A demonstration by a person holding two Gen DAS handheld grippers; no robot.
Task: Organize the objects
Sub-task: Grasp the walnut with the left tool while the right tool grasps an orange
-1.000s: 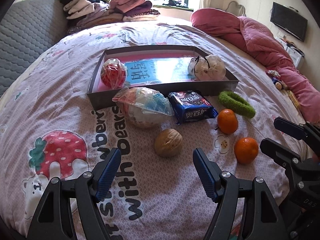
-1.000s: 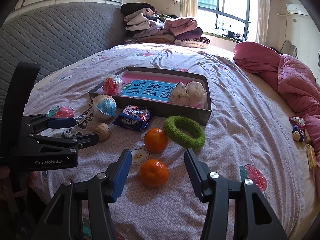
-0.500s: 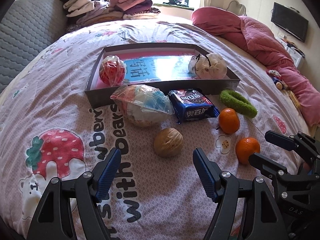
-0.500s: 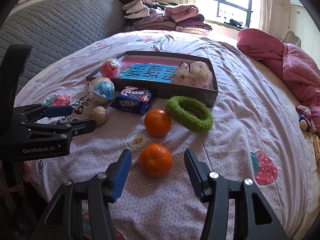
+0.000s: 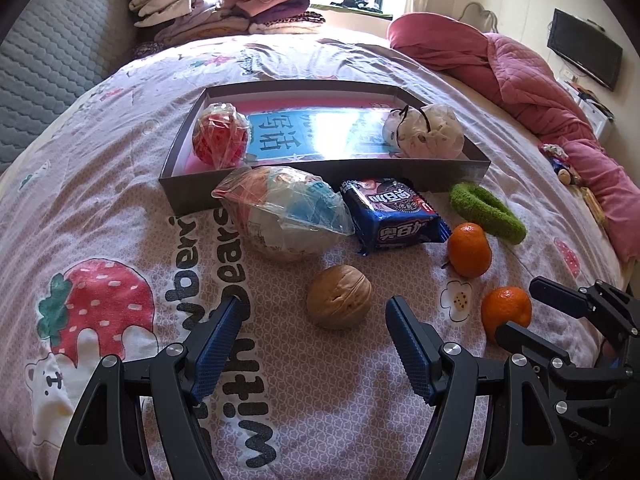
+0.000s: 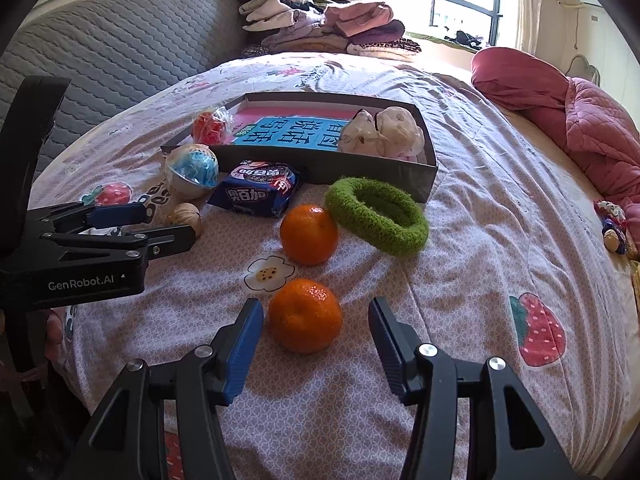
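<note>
We count two wrapped bundles already in the box (image 5: 320, 172); walnut (image 5: 339, 297), two tangerines, cookie packet (image 5: 394, 216), wrapped ball (image 5: 286, 216) and green ring (image 6: 376, 216) remain on the bed. Our left tongs (image 5: 314, 340) and right tongs (image 6: 316, 334) gape apart, the right flanking the nearer tangerine (image 6: 305, 315).

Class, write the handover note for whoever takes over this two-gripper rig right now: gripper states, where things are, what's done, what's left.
Left gripper: open, empty, lined up on the walnut.
Right gripper: open, jaws either side of the near mandarin, not gripping it.
In the box: a red wrapped ball and a white bundle.
On the bedspread, outside the box: walnut, both mandarins (far one), bagged ball, blue snack packet, green ring.
Left: probably close on the near mandarin, then move the loose items into the box.
</note>
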